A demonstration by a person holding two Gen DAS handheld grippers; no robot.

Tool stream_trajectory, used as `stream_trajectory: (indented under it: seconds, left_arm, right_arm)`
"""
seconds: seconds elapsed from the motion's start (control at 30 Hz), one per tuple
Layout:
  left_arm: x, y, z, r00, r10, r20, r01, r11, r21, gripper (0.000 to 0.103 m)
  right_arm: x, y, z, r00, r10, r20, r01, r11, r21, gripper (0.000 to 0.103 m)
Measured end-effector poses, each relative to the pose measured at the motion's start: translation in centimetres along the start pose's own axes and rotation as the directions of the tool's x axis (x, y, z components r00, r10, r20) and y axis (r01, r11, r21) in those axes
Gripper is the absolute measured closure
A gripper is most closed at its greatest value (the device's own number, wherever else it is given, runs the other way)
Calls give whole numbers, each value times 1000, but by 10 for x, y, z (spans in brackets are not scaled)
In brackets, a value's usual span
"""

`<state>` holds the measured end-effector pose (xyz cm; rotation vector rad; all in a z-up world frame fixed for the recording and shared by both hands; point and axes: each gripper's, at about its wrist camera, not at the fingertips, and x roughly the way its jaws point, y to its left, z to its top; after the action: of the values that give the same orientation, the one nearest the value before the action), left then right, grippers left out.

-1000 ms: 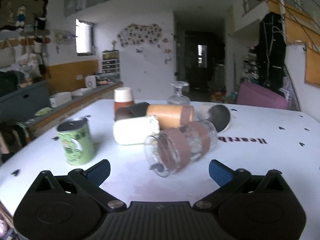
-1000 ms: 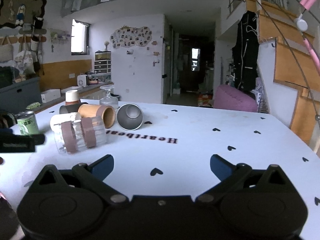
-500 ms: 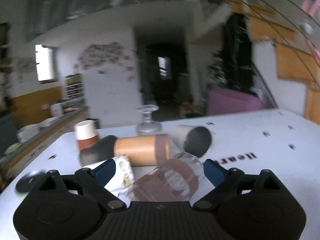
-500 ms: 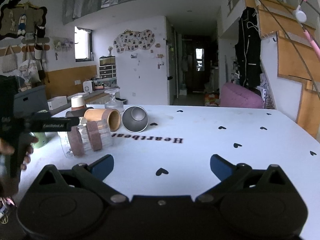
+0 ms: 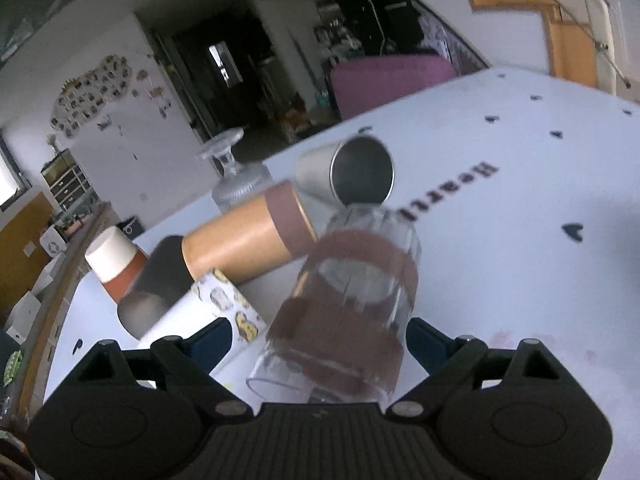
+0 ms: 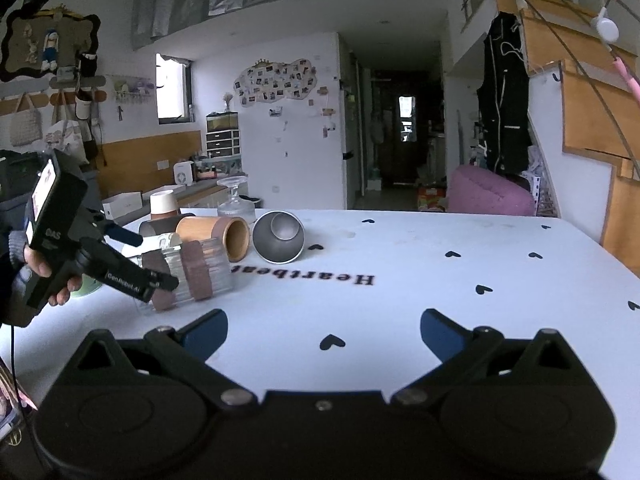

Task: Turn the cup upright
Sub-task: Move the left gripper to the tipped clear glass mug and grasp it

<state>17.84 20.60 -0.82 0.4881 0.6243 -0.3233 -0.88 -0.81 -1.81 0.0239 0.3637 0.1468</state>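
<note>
White table (image 6: 400,264); glass cup (image 5: 348,304) blurred between left gripper (image 5: 318,340) fingers.

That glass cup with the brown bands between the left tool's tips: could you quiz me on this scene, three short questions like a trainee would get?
1. True or false: the glass cup stands upright on the table.
2. Which lies nearest the glass cup's far end? A) steel cup B) paper cup C) stemmed glass
3. Fill in: the right tool holds ____.

Key:
1. False; it lies on its side between the fingers of the left tool.
2. A
3. nothing; its jaws are apart over bare table.
</note>
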Motion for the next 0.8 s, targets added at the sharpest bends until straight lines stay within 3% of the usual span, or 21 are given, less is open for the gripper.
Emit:
stream_trajectory:
  seconds: [0.13, 0.27, 0.37, 0.57, 0.8]
  left_arm:
    - [4, 2, -3, 999, -44, -18, 44, 999, -24, 19]
    - [-2, -11, -5, 1000, -7, -17, 7, 1000, 5, 23]
    - [-13, -23, -7, 1000, -18, -15, 18, 1000, 25, 27]
    - [-28, -50, -13, 1000, -3, 11, 2, 997, 81, 28]
    - [-25, -55, -4, 1000, 28, -4, -28, 999, -25, 28]
  right_arm:
    - [1, 0, 0, 1000, -2, -2, 2, 1000, 1, 0]
    - [1, -1, 0, 1000, -3, 2, 3, 1000, 0, 0]
    - [1, -1, 0, 1000, -4, 3, 4, 1000, 4, 0]
    - [5, -6, 1, 1000, -21, -13, 21, 999, 39, 0]
    - [1, -10, 1, 999, -33, -7, 34, 998, 53, 0]
